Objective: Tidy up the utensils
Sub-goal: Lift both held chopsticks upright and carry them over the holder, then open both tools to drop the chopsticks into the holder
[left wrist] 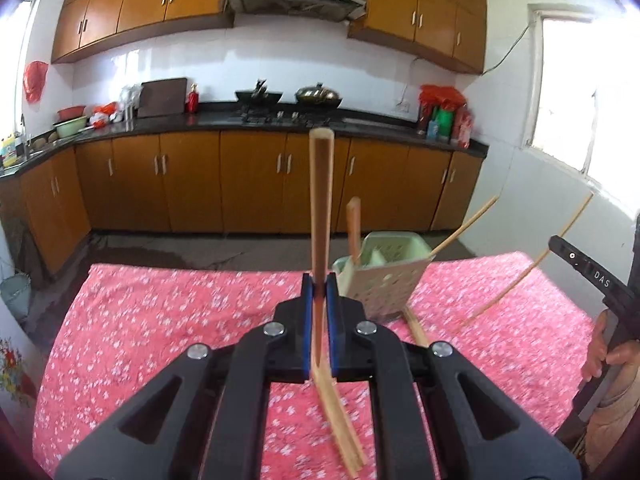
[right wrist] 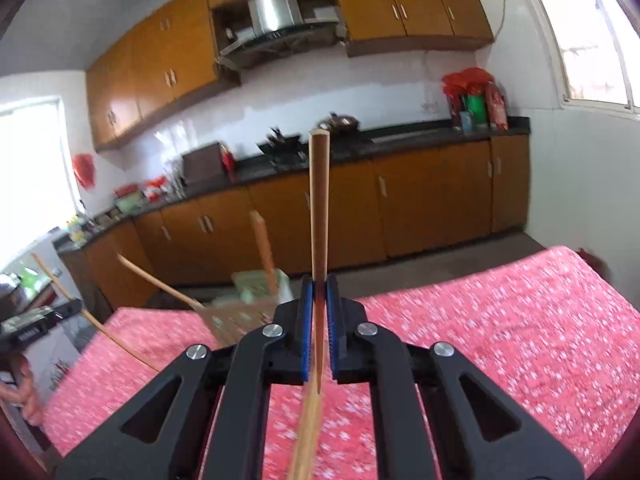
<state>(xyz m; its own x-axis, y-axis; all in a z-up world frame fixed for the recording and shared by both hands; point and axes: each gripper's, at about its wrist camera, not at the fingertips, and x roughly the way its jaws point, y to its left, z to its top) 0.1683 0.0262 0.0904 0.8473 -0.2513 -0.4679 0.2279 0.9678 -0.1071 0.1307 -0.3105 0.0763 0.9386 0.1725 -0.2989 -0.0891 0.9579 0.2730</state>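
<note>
Green perforated utensil holder (left wrist: 380, 276) standing mid-table on the pink floral tablecloth (left wrist: 160, 320), leaning slightly. Inside: one wooden handle (left wrist: 353, 226) upright; one thin stick (left wrist: 466, 226) slanting out over the right rim. Contents otherwise not legible.

Left gripper (left wrist: 320, 292) clamped on a wooden utensil (left wrist: 320, 208), held off the table just beside the holder. Right gripper (right wrist: 319, 292) clamped likewise on a wooden piece (right wrist: 319, 208), raised above the cloth. One flat wooden item (left wrist: 416, 330) lying on the cloth at the holder's base.

Judged partly done: some utensils stowed, two in hand, at least one left to collect. Motion blur noted; finer detail unreliable.
</note>
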